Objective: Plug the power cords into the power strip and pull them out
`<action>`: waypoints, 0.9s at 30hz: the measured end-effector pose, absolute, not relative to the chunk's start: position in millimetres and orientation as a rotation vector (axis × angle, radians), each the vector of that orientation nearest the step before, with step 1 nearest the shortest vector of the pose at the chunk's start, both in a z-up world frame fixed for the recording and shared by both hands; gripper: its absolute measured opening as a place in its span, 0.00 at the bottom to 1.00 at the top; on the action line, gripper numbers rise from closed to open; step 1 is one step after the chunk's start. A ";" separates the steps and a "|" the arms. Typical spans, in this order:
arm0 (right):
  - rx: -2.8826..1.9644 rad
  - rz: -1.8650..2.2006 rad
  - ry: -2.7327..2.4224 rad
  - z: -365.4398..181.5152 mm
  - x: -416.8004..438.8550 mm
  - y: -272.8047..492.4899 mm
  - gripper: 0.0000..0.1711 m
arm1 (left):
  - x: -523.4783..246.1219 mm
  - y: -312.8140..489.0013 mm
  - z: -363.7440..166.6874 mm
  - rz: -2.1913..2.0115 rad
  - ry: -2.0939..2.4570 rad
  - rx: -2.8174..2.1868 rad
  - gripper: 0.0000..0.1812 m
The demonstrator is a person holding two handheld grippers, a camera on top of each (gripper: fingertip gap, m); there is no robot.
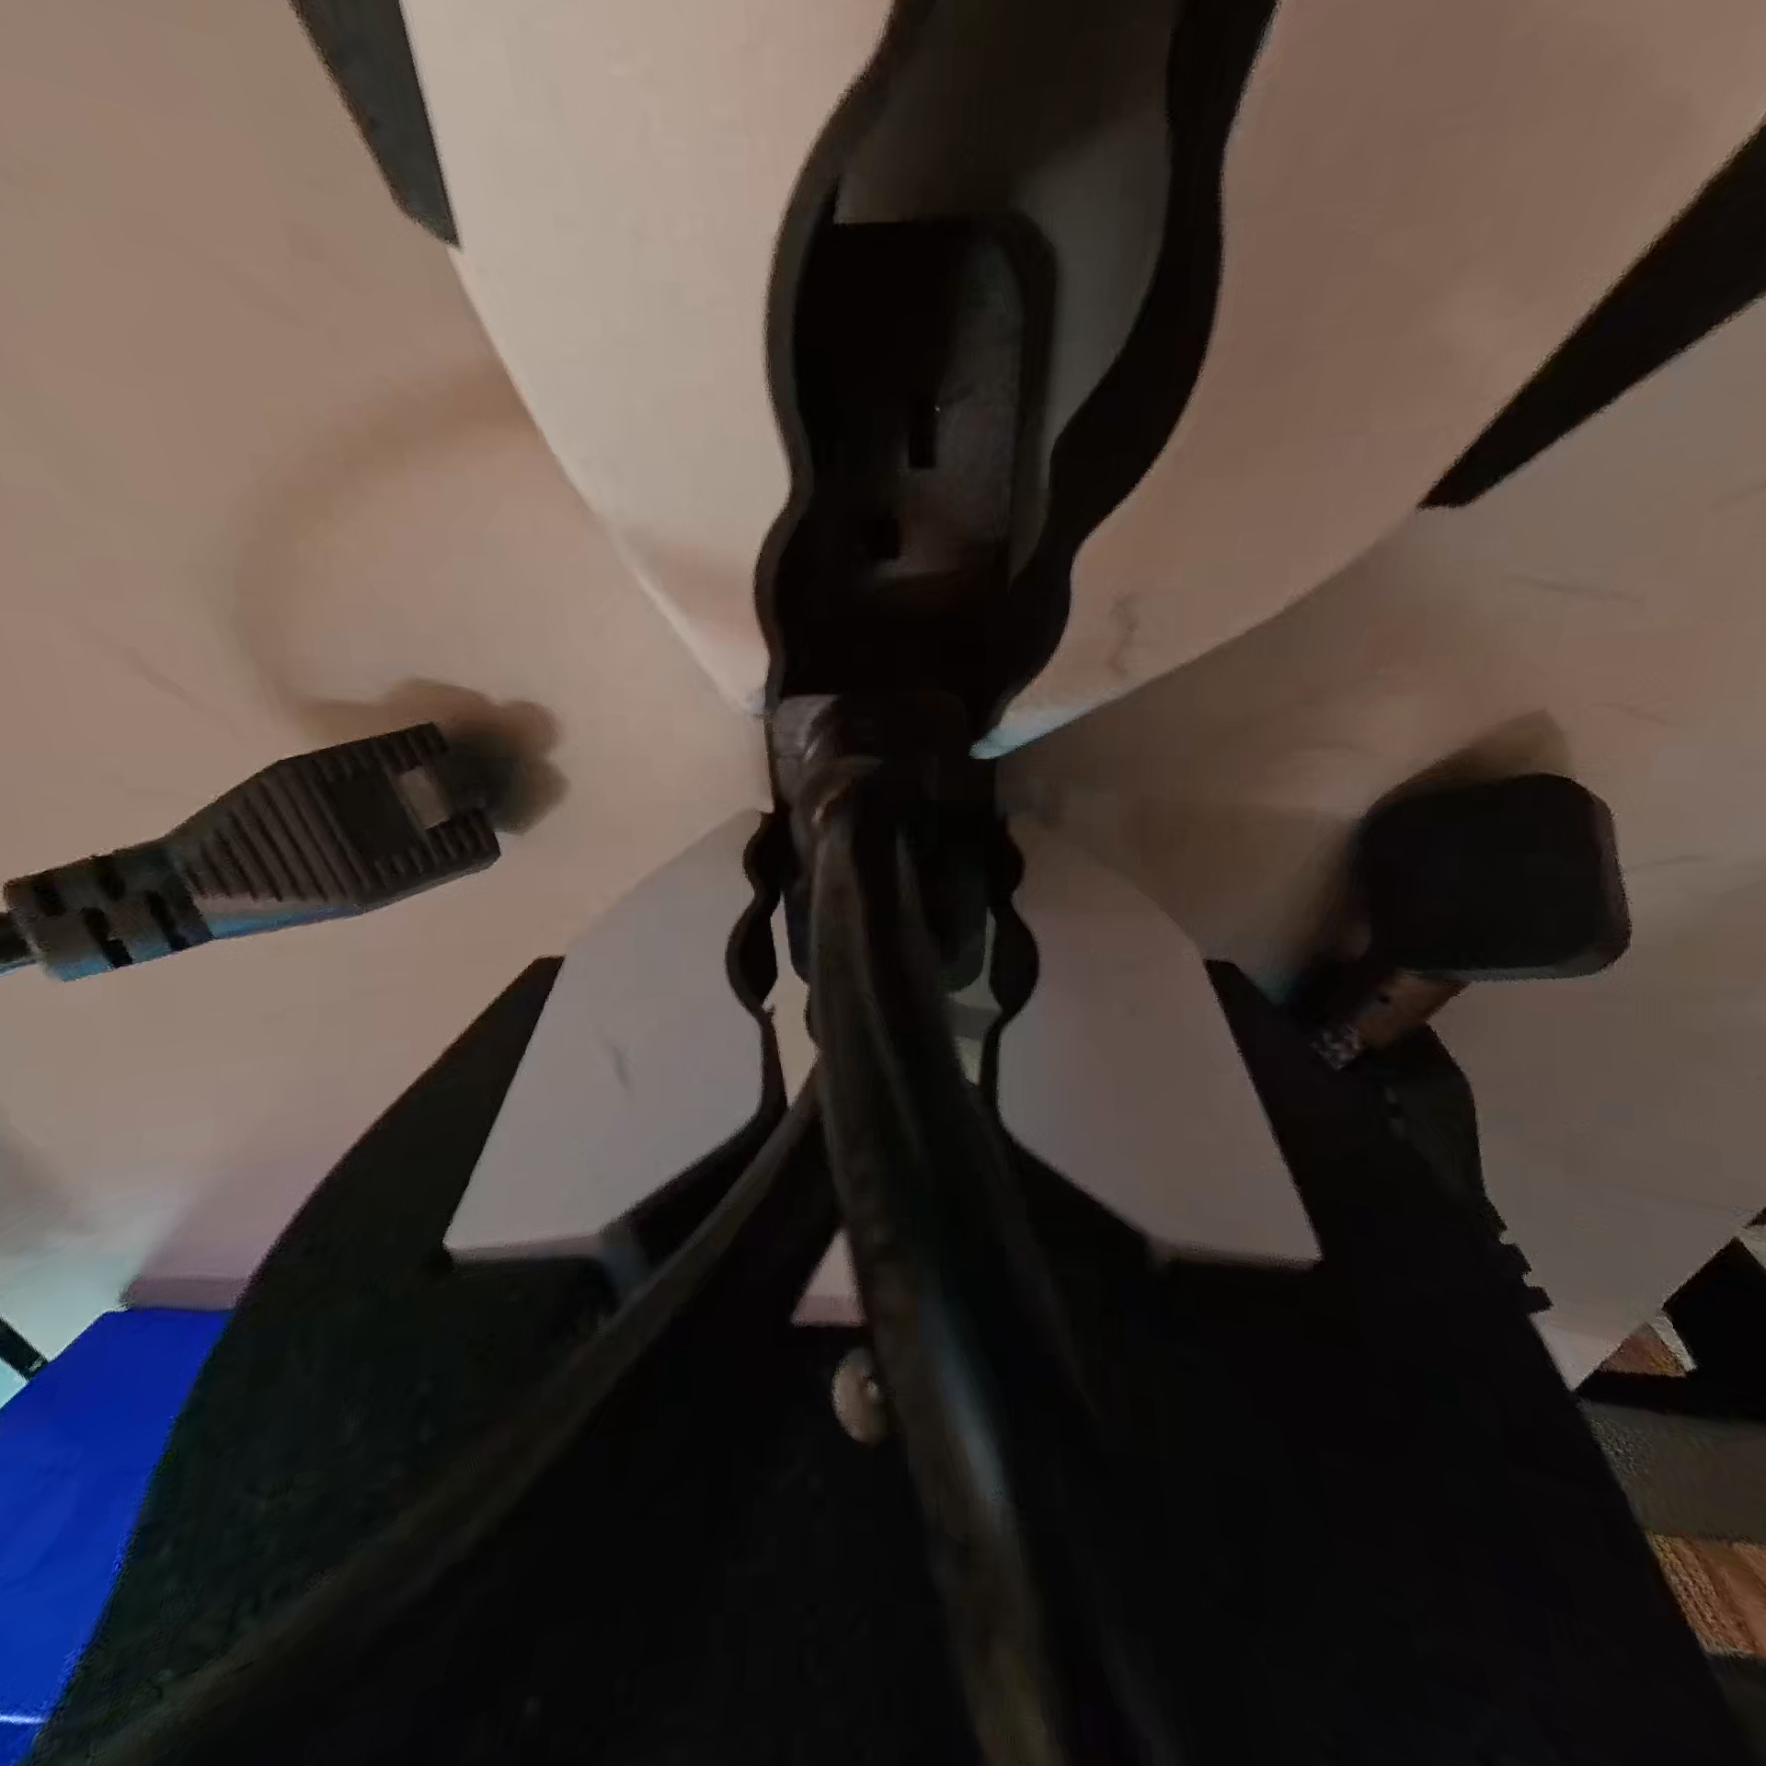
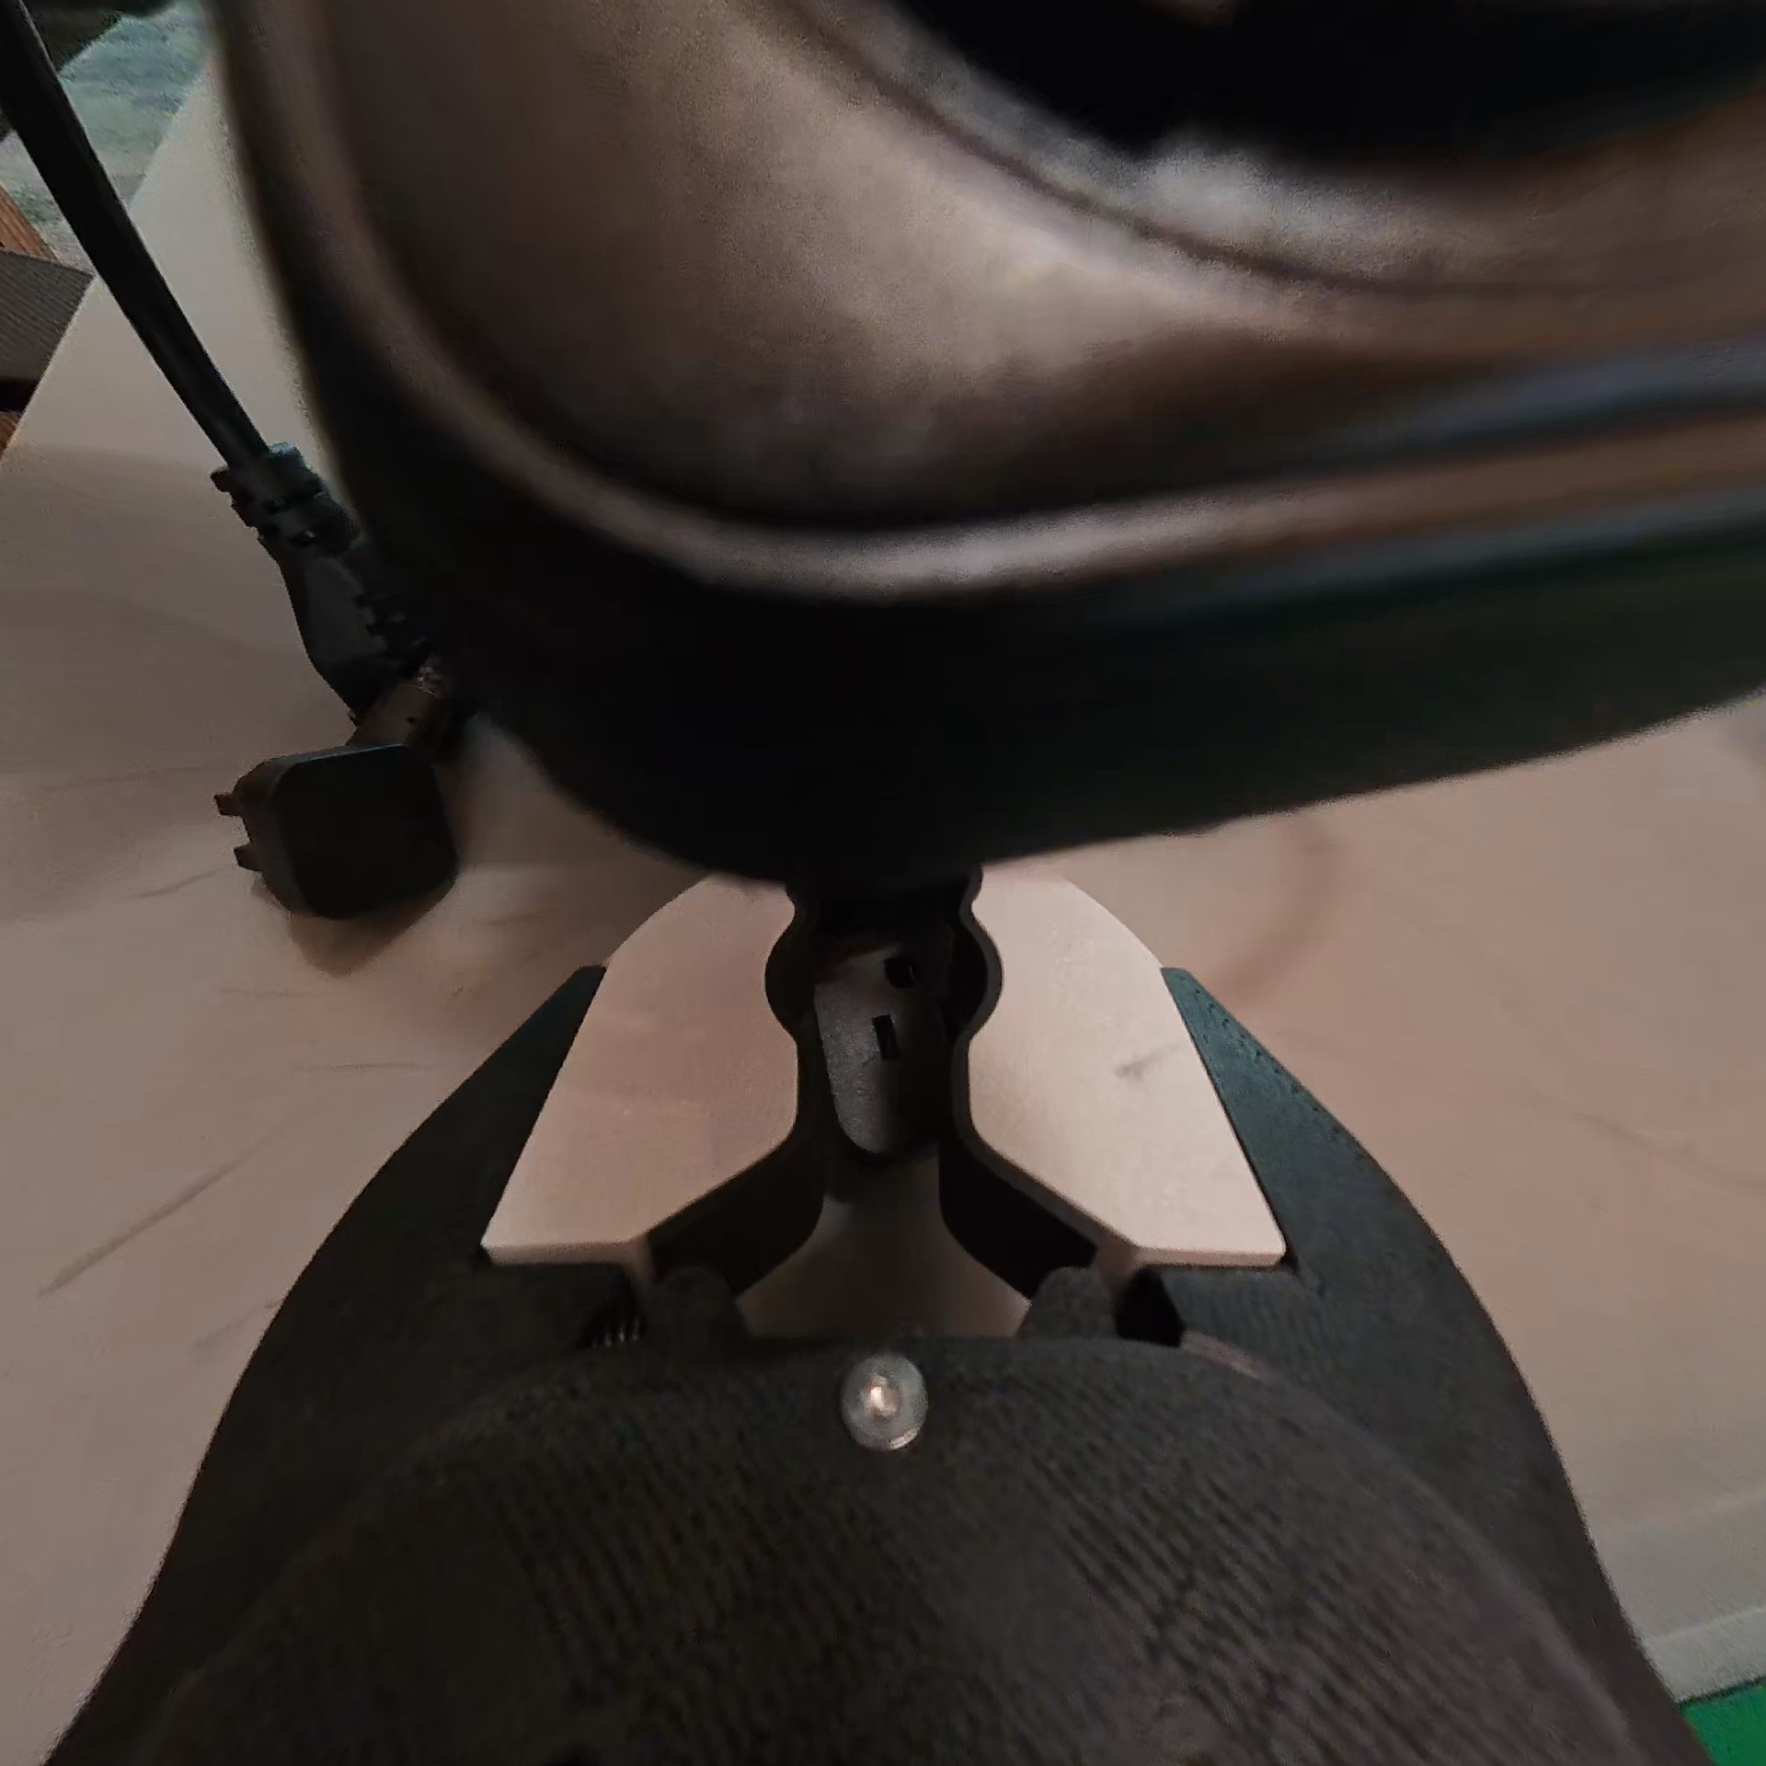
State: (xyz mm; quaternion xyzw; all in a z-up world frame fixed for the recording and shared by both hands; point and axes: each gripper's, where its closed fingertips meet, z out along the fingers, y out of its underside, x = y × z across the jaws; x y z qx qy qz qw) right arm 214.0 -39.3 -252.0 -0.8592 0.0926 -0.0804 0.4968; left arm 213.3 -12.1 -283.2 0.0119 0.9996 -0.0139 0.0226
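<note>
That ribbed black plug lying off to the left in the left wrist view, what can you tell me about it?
The ribbed black plug looks like moulded plastic or rubber, its body grooved crosswise with a smooth patch near the front. It lies loose on the pale table, tilted up toward the right, with nothing gripping it. Its notched front end points right toward the middle of the picture; the prongs are too blurred to make out. A slotted strain-relief collar at the left leads into its cord, which leaves the picture.
</note>
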 end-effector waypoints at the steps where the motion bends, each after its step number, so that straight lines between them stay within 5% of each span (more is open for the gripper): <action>1: -2.082 -0.199 0.223 -251.9 213.9 -39.5 0.14 | 213.2 -12.2 -283.4 -0.051 3.099 0.026 0.23; 27: -2.097 -0.190 0.170 -253.5 212.1 -43.9 0.14 | 213.2 -18.7 -255.3 -0.412 3.092 0.004 0.13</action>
